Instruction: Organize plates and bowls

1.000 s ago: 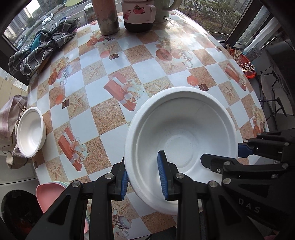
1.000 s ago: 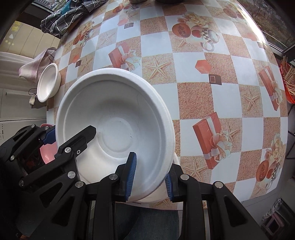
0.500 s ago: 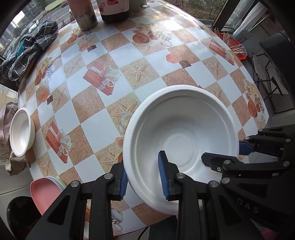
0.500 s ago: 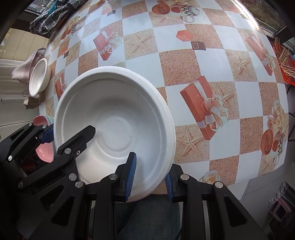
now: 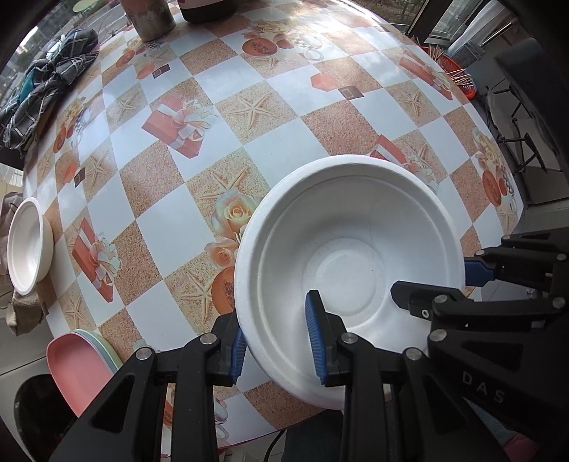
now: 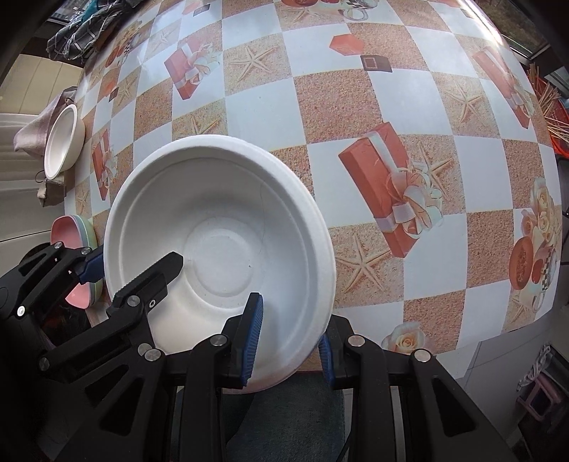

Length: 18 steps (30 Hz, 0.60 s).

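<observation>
White foam bowl (image 5: 350,263) is held over the near edge of the table (image 5: 270,89), pinched on opposite sides by both grippers. Left gripper (image 5: 277,343) is clamped on the bowl's near-left rim: one blue pad outside the wall, one inside. Right gripper (image 6: 288,339) grips the near-right rim the same way, with one pad inside and the other outside, mostly hidden behind the rim. Each gripper shows in the other's view: the right one enters from the right in the left wrist view, the left one from the left in the right wrist view.

The bowl looks tilted, open side facing the cameras. Cannot tell whether its base touches the table or sits just above it. Its near part overhangs the table edge.

Second white bowl (image 5: 26,245) sits at the table's far-left edge, well apart from the held one, beside a beige cloth (image 5: 21,312). Stack of plates (image 5: 80,362), pink on top with pale green under it, is at the near-left corner, just left of the left gripper; in the right wrist view the stack is partly behind that gripper's finger.

Tablecloth is a tan and white check with starfish and gift-box prints. Plaid cloth (image 5: 46,89) lies bunched at the far left. Metal cup (image 5: 145,17) and a dark container (image 5: 209,10) stand at the far edge. Red basket (image 5: 458,76) of sticks sits off the right side.
</observation>
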Motion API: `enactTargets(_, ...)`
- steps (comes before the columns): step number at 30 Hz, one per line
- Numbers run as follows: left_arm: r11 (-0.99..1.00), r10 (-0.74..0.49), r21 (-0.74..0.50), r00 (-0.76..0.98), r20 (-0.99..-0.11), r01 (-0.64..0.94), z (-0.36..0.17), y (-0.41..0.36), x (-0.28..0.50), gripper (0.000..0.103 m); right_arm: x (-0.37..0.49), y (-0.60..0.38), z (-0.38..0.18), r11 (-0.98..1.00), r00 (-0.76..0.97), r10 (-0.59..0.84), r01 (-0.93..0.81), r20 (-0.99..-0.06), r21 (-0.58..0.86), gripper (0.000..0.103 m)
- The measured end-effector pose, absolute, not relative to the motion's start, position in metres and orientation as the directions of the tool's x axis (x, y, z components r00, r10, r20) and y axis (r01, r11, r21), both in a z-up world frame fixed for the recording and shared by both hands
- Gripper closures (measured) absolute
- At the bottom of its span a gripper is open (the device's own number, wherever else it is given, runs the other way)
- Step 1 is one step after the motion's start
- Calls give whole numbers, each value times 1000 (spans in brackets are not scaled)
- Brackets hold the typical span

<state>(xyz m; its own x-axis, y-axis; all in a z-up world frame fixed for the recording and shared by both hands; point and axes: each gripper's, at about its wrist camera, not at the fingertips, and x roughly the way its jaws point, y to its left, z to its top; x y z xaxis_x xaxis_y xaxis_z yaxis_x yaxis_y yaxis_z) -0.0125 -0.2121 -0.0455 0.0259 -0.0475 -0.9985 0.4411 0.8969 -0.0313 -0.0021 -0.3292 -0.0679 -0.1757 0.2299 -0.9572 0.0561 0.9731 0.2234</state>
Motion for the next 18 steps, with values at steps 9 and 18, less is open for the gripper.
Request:
enactTargets(9,912,-58,-31,53,-997,409,-41,-198,-16,36,-1,-336,-67,972,-172,233,68,-957,225,71)
enactTargets(18,937,-222,-160,177,-959,310,-1,-160,-18,1,7,-368,-40,966,-69,223,152,-972,211,1)
